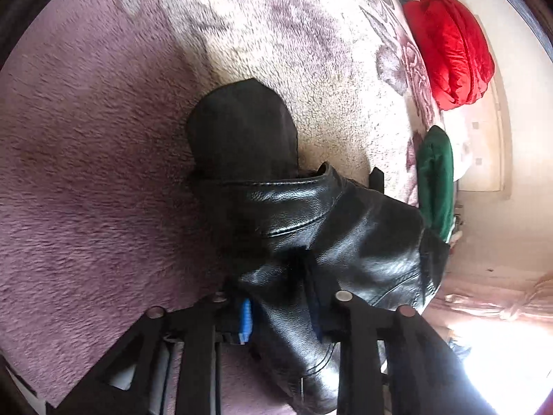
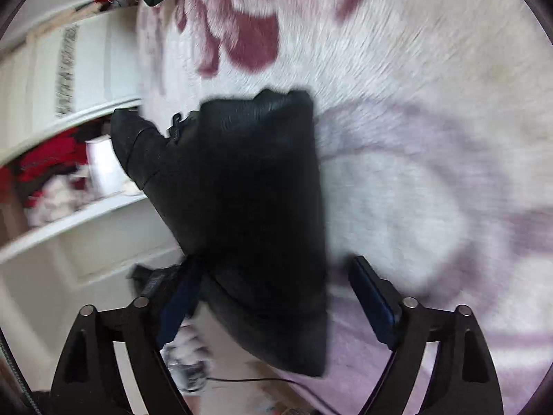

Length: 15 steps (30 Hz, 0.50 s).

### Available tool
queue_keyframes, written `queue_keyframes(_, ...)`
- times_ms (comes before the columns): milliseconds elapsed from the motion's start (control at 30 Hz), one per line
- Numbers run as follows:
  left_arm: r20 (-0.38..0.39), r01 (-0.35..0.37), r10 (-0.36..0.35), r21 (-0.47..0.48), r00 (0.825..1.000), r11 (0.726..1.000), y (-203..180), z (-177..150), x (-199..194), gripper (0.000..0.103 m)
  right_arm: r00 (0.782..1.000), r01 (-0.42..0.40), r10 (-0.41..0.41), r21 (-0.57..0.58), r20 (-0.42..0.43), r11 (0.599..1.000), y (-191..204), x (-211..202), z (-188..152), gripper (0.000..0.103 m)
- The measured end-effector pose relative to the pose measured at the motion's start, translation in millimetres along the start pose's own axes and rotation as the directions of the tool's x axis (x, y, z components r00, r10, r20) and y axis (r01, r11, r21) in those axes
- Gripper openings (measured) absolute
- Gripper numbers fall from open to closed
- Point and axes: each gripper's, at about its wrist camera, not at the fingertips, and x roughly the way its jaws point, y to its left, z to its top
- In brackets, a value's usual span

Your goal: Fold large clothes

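We are holding a black leather jacket with our left gripper. The leather is shiny and bumpy, with thick seams, and it is bunching up between the two fingers. The fingers are pinching in on it, one blue pad on one side and a dark pad on the other. A soft, dull black part, round like a hood, is sticking out ahead of the fingertips and lying on the blanket.

Our right gripper is standing wide open. The jacket is hanging as a big dark flap in the gap between the fingers. It is touching the blue pad on one side, and the other pad is apart from it. This picture is blurry, so we cannot say for sure if the jacket is resting on that pad or just passing by it.

Under it all we are seeing a fuzzy blanket, purple in one part and cream with purple flowers in another. Past the fingertips, at the far edge of the blanket, a puffy red bundle and a green cloth are lying. Beside the right fingers, white shelves are showing, with red and white things on them. A thin black cord is running on the floor below.
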Motion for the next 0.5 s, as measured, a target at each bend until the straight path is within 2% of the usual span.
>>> queue_keyframes(67,-0.021,0.045,-0.045,-0.016,0.999,0.999,2,2,8,0.044,0.997,-0.073,0.073,-0.004,-0.021,0.997,-5,15,7,0.090)
queue_keyframes(133,-0.038,0.074,-0.075,-0.022,0.996,0.997,1,1,17,0.048,0.995,-0.097,0.096,-0.042,-0.033,0.994,0,31,13,0.092)
queue_keyframes(233,-0.002,0.049,-0.049,0.015,0.999,0.999,-6,0,18,0.048,0.997,-0.069,0.067,-0.072,-0.026,0.995,14,47,17,0.092)
queue_keyframes(267,0.029,0.043,-0.044,0.027,0.999,0.999,-11,0,16,0.046,0.998,-0.070,0.069,-0.065,-0.007,0.995,16,48,17,0.086)
queue_keyframes(300,0.044,0.037,-0.038,0.035,0.998,0.999,-13,0,16,0.042,0.997,-0.078,0.079,-0.052,0.020,0.996,16,46,15,0.074)
queue_keyframes(367,0.075,0.010,-0.016,0.074,0.997,0.997,-25,0,11,0.034,0.993,-0.111,0.113,-0.027,0.044,0.993,17,42,10,0.065)
queue_keyframes(500,0.105,-0.018,0.006,0.113,0.994,0.993,-43,-1,-3,0.030,0.989,-0.136,0.138,-0.032,0.054,0.990,37,36,3,0.056)
